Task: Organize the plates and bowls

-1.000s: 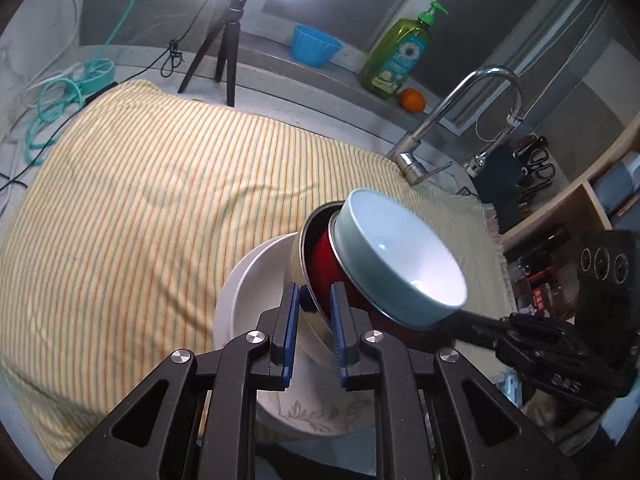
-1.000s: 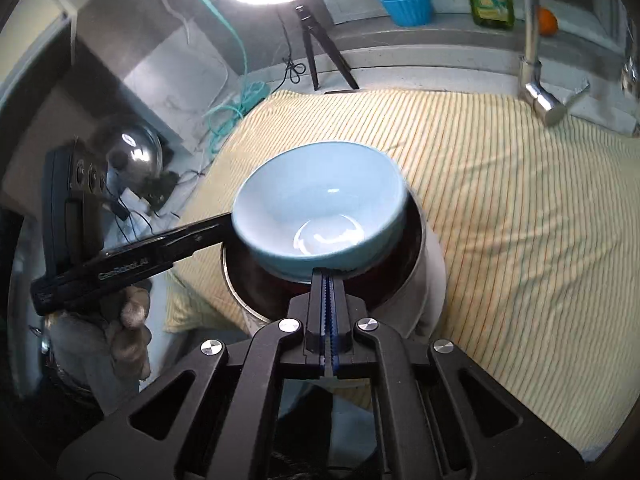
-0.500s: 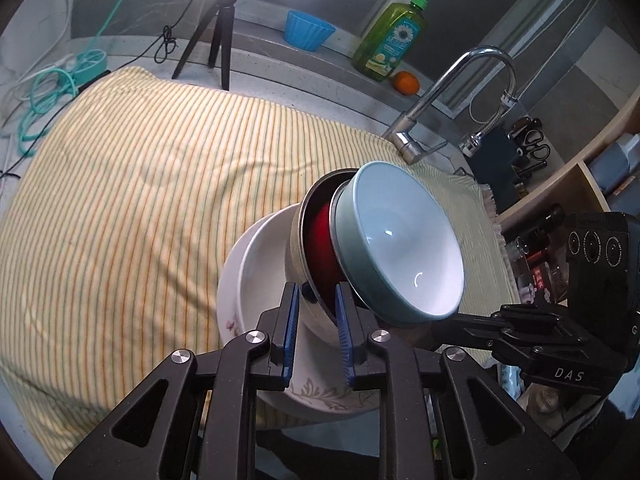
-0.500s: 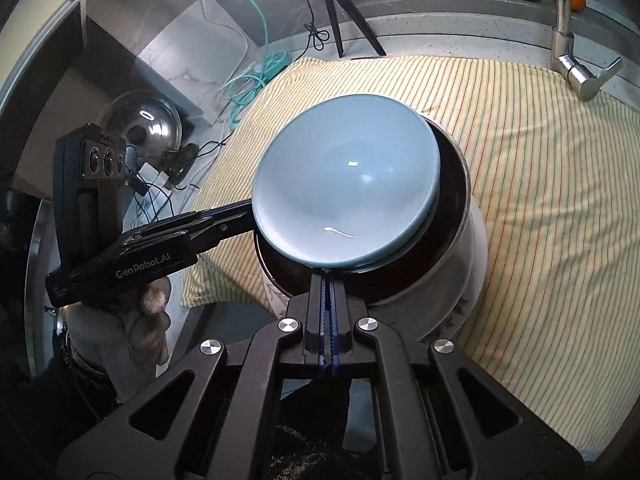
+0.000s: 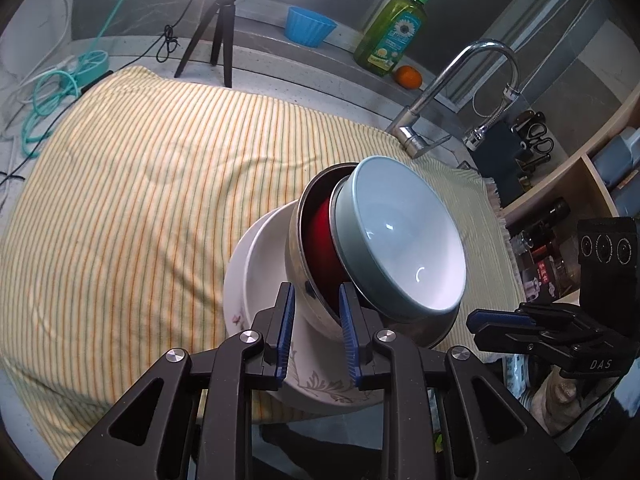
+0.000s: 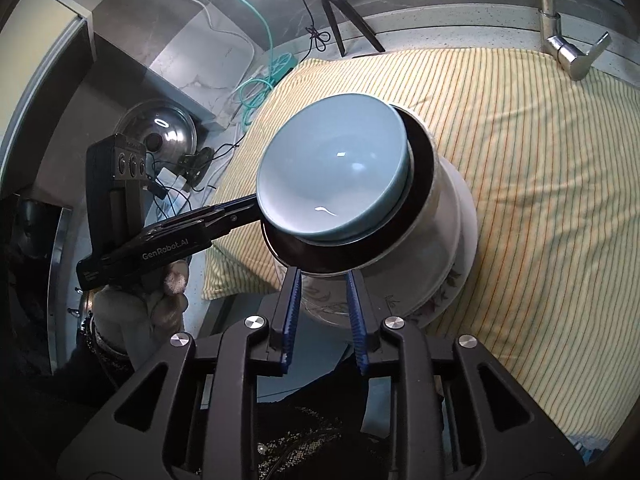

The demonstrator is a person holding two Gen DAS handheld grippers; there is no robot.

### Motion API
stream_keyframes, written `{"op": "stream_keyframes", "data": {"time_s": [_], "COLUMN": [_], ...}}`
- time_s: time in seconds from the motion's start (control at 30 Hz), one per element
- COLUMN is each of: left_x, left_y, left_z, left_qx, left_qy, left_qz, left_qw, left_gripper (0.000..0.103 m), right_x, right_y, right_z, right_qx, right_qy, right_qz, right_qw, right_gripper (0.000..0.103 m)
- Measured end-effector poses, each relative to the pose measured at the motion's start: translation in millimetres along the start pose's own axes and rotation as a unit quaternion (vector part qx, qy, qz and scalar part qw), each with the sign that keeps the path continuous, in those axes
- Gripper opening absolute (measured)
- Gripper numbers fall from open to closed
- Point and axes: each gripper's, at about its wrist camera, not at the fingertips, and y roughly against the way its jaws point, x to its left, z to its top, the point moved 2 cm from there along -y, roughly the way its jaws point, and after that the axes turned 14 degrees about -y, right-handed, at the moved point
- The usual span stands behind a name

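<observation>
At the near edge of the striped cloth (image 5: pixel 132 200) I see the stack: a blue bowl (image 5: pixel 404 236) nested in a steel bowl (image 5: pixel 298 256) with a red inside, both sitting in a white bowl (image 5: pixel 260 268) on a flowered plate (image 6: pixel 452 288). My left gripper (image 5: pixel 316 304) straddles the steel bowl's rim; its jaws have just been easing apart and stand slightly open, the rim between them, and I cannot tell whether the pads touch it. My right gripper (image 6: pixel 323 292) sits just short of the stack on the opposite side; its jaws have just parted a little, holding nothing.
</observation>
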Motion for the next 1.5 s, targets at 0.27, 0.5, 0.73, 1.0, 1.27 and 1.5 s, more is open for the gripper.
{"op": "stream_keyframes", "data": {"time_s": [0.27,0.5,0.73,1.0,1.27,1.5], "left_x": [0,-4,-16,-32,-46,-51], "left_y": [9,26,41,53,63,70], "left_z": [-3,-4,-5,-8,-7,-11], "left_qx": [-0.004,-0.020,-0.038,-0.051,-0.061,-0.070], "left_qy": [0.004,-0.002,-0.020,-0.024,-0.028,-0.019], "left_qz": [0.000,0.019,0.063,0.092,0.136,0.153], "left_qw": [1.0000,0.9996,0.9971,0.9942,0.9884,0.9855], "left_gripper": [0.025,0.039,0.057,0.068,0.068,0.068], "right_x": [-9,-6,3,11,12,18], "right_y": [15,28,40,55,72,82], "right_z": [3,7,5,-5,-12,-20], "right_qx": [-0.029,-0.061,-0.098,-0.141,-0.172,-0.199], "right_qy": [-0.016,-0.002,0.030,0.058,0.057,0.067], "right_qz": [-0.004,-0.024,-0.064,-0.104,-0.108,-0.117], "right_qw": [0.999,0.998,0.993,0.983,0.977,0.971], "right_gripper": [0.038,0.055,0.066,0.082,0.090,0.094]}}
